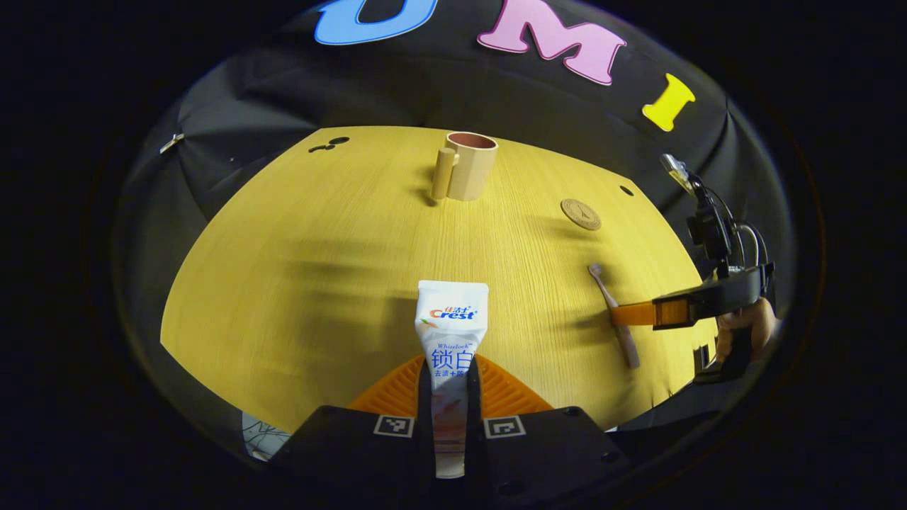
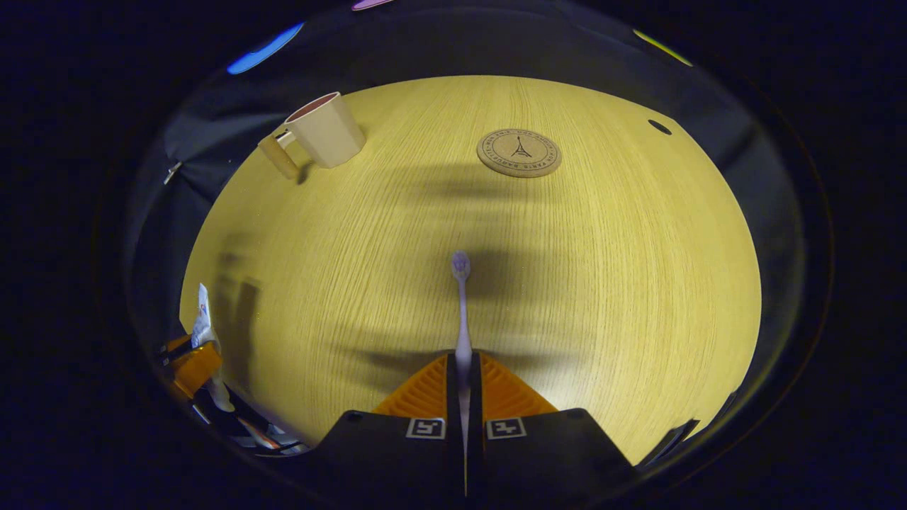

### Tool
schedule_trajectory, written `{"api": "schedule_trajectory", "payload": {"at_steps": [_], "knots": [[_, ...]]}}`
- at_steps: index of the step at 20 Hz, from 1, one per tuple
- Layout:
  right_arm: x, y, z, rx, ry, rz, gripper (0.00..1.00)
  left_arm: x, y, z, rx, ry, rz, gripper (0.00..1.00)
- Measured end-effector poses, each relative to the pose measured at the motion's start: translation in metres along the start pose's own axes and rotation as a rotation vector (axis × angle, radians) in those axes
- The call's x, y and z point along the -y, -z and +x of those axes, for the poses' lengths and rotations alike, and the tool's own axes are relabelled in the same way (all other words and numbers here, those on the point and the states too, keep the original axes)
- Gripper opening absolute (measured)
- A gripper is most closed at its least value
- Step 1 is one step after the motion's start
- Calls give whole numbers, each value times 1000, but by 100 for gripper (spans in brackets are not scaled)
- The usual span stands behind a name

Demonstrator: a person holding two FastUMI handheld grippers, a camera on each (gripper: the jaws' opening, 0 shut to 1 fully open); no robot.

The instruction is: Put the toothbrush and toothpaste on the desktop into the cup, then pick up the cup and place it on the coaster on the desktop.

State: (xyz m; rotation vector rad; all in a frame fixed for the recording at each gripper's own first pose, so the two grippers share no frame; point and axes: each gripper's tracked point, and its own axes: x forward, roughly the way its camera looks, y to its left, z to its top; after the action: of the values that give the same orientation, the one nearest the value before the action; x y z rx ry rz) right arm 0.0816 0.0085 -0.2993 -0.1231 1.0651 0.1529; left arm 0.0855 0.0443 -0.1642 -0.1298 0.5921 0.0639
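In the left gripper view my left gripper (image 1: pixel 451 368) is shut on the white toothpaste tube (image 1: pixel 451 329), which sticks out forward over the yellow wooden desktop (image 1: pixel 319 269). My right gripper (image 2: pixel 463 368) is shut on the handle of the toothbrush (image 2: pixel 462 304), head pointing away. From the left gripper view the right gripper (image 1: pixel 623 313) clamps the toothbrush (image 1: pixel 611 297) at the right edge, a hand behind it. The beige cup (image 1: pixel 469 166) with a handle stands upright at the far side. The round cork coaster (image 1: pixel 581 214) lies to its right.
Small cable holes (image 1: pixel 339 140) sit in the far left of the desktop and another hole (image 2: pixel 659 127) at the far right. Black cloth surrounds the desk on all sides. The cup (image 2: pixel 322 131) and coaster (image 2: pixel 519 152) stand apart with bare wood between them.
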Motion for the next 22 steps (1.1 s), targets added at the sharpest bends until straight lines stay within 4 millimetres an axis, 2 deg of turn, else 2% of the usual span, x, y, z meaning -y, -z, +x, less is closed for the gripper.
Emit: {"api": "schedule_trajectory", "payload": {"at_steps": [1, 6, 10, 11, 12, 15, 18, 22], "knots": [[4, 0, 0, 0, -5, 2, 6, -2, -4, 0, 10, -9, -10, 22], [21, -2, -5, -5, -55, -6, 6, -4, -41, -2, 83, -33, -107, 22], [29, -8, -9, 11, -87, -46, 6, 6, -101, -4, 202, -23, -154, 21], [29, -11, -12, 24, -97, -47, 6, 10, -119, -6, 232, -9, -166, 26], [28, -14, -16, 33, -112, -44, 6, 15, -136, -5, 263, 5, -176, 21], [29, -21, -27, 55, -135, -34, 6, 21, -187, -3, 347, 28, -177, 21], [38, -29, -29, 84, -112, -64, 6, 28, -236, 4, 426, 46, -146, 21], [38, -35, -30, 85, -130, -11, 6, 42, -295, 20, 511, 83, -108, 21]]}}
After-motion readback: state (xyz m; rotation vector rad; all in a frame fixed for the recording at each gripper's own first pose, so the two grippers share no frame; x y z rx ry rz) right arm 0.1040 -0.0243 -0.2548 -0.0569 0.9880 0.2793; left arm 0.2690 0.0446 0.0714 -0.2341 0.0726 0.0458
